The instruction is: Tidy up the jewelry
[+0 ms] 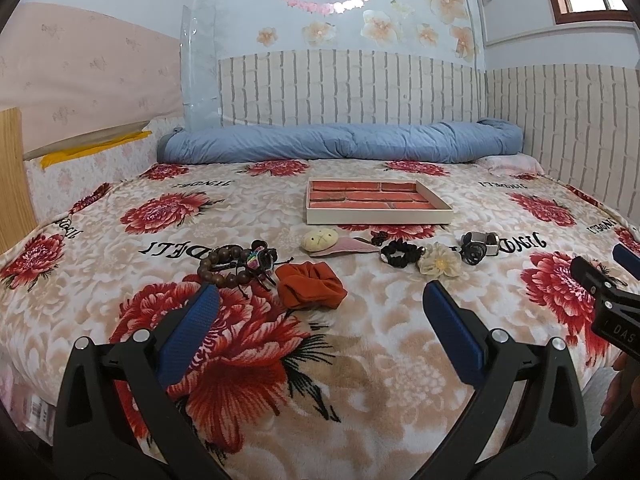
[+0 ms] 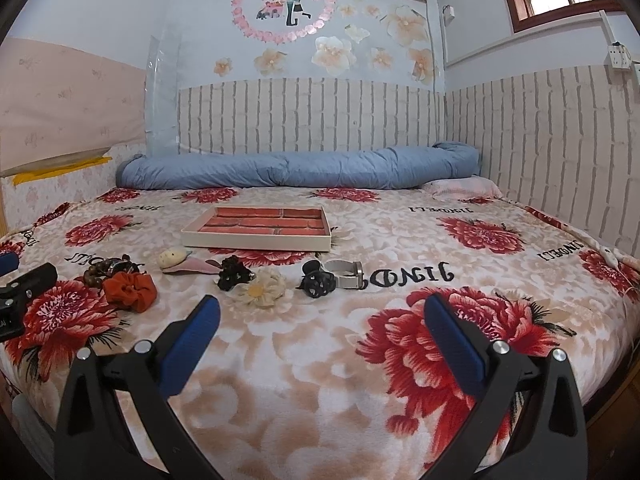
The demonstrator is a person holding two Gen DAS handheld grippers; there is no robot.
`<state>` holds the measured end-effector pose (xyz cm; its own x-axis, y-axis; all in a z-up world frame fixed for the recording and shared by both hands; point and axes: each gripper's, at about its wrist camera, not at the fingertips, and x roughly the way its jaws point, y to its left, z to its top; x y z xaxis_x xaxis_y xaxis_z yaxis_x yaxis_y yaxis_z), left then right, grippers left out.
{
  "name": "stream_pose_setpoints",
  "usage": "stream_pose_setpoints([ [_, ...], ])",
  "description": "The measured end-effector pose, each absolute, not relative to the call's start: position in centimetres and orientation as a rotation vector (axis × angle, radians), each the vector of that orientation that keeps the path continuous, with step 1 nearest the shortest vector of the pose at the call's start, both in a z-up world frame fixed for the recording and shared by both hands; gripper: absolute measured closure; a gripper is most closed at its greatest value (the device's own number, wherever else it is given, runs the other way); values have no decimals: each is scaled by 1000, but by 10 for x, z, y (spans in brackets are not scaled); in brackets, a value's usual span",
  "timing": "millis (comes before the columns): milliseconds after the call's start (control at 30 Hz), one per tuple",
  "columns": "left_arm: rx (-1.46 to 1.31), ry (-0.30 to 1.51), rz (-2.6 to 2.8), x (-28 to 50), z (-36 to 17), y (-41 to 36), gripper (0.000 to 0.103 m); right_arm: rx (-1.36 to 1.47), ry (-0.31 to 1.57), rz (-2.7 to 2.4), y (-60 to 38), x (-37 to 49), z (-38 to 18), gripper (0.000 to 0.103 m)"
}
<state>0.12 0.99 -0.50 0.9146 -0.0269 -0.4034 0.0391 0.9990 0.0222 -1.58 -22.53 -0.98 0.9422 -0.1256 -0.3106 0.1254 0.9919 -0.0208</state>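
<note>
1. The left gripper (image 1: 320, 300) is held spread wide in the lower half of its own view, with nothing between its blue pads; it is poised above the flowered blanket (image 1: 360, 360), short of the row of items, presumably so that any piece can be approached from the front.

2. The right gripper (image 2: 320, 312) is likewise held wide apart and empty in the lower half of its view, with only blanket seen between the fingers. Part of it is also seen at the right edge of the left view.

3. The tray (image 1: 378, 200), a shallow cream box with a red brick-patterned floor, is placed just above centre in the left view, behind the items. Nothing is seen in it, so the sorting is judged not yet begun.

4. The items are laid in a loose row across the middle of the frame, in front of the tray, probably to keep each one separately graspable.

5. At the left of the row, a wooden bead bracelet (image 1: 218, 266) is seen touching a dark clip, with an orange scrunchie (image 1: 310, 284) just beside them.

6. Toward the right, a black scrunchie (image 1: 398, 254), a cream fabric flower (image 1: 440, 266) and a white watch (image 1: 486, 242) are set close together.

7. The orange scrunchie lies nearest the left gripper and is judged the likeliest first pick.
</note>
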Motion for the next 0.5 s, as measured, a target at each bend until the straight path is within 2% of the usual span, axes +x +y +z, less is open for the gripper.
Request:
stream_pose_setpoints([
  [500, 28, 441, -35, 31, -10, 39, 5, 22, 329, -160, -210, 20, -12, 4],
])
